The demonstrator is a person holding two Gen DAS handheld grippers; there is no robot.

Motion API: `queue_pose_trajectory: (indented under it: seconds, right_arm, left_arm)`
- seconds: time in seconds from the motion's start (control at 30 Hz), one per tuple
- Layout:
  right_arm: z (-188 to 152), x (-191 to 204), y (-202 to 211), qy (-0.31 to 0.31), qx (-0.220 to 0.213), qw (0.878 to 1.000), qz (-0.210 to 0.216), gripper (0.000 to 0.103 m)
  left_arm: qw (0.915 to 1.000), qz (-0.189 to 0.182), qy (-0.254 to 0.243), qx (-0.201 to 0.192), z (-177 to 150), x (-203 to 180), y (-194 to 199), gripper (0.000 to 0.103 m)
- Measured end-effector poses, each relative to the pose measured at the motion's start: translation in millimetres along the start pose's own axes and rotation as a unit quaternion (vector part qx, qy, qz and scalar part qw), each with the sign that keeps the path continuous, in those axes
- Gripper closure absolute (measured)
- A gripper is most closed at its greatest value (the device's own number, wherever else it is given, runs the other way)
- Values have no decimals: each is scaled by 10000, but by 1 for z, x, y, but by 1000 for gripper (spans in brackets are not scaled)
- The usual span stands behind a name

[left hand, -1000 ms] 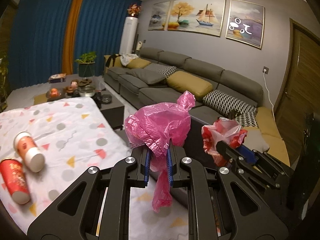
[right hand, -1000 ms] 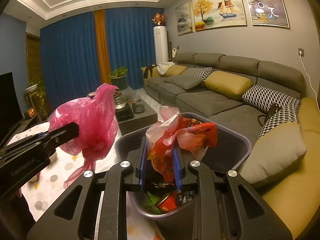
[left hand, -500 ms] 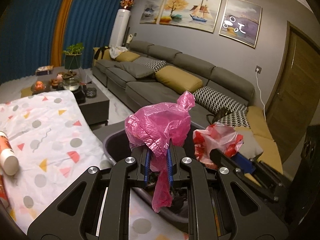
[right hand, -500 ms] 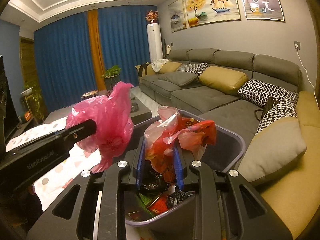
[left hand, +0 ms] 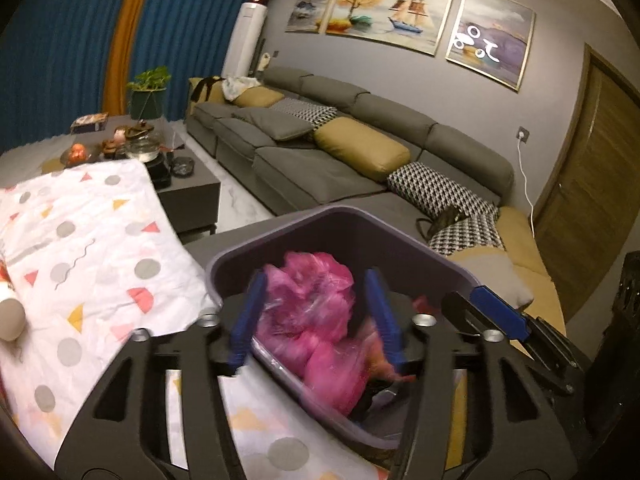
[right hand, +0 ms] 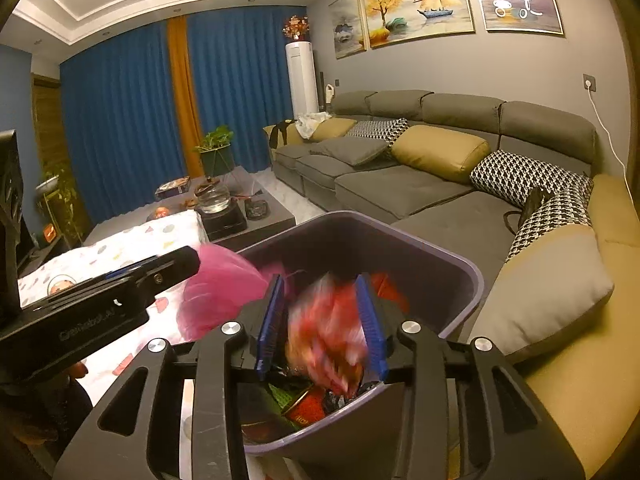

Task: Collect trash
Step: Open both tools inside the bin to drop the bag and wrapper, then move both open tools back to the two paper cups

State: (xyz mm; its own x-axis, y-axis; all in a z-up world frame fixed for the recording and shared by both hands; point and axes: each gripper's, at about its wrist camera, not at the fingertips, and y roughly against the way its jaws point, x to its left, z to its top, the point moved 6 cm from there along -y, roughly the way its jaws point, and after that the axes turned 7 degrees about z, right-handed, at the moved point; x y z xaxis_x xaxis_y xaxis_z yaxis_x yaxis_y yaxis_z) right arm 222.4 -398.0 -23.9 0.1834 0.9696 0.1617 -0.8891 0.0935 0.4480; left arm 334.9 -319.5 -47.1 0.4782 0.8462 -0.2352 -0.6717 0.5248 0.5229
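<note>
My left gripper hung over the near edge of the purple bin, its blue pads spreading apart, and the crumpled pink plastic bag sat blurred between them, touching neither pad that I could see, over the bin's mouth. My right gripper hovered beside it over the same bin, jaws likewise opening, with the red-and-white plastic bag smeared between the pads, free of them as far as I could tell. Below it lay wrappers and a red can in the bin's bottom. From the right view my own left gripper crossed the frame's left side, hiding part of the pink bag.

The bin was smooth, rounded-square plastic. Left of it spread a wrinkled white cloth printed with dots and triangles, a paper cup lying at its edge. Further off stood a dark coffee table with a glass teapot, then the long grey sofa with mustard and houndstooth cushions, blue curtains behind.
</note>
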Motion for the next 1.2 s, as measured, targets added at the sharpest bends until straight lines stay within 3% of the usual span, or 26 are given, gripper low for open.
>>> queue_pose_trajectory:
  seconds: [0.2, 0.6, 0.73, 0.9, 1.2]
  right_arm:
    - [0, 1, 7, -10, -68, 10000, -23, 56]
    - [-7, 18, 26, -1, -303, 9995, 1, 33]
    - [-10, 35, 33, 40, -344, 9992, 186, 29]
    - [-17, 69, 33, 207, -286, 9982, 492, 29]
    - [-29, 136, 25, 433, -139, 9922, 1159, 29]
  left_arm:
    - [9996, 201, 169, -105, 1, 15, 13, 23]
    - [9861, 1582, 364, -351, -17, 74, 73, 17]
    - [9763, 2069, 488, -412, -26, 103, 100, 16]
    - [9582, 2719, 771, -451, -42, 147, 136, 16]
    - [9310, 3431, 1164, -448, -70, 214, 188, 16]
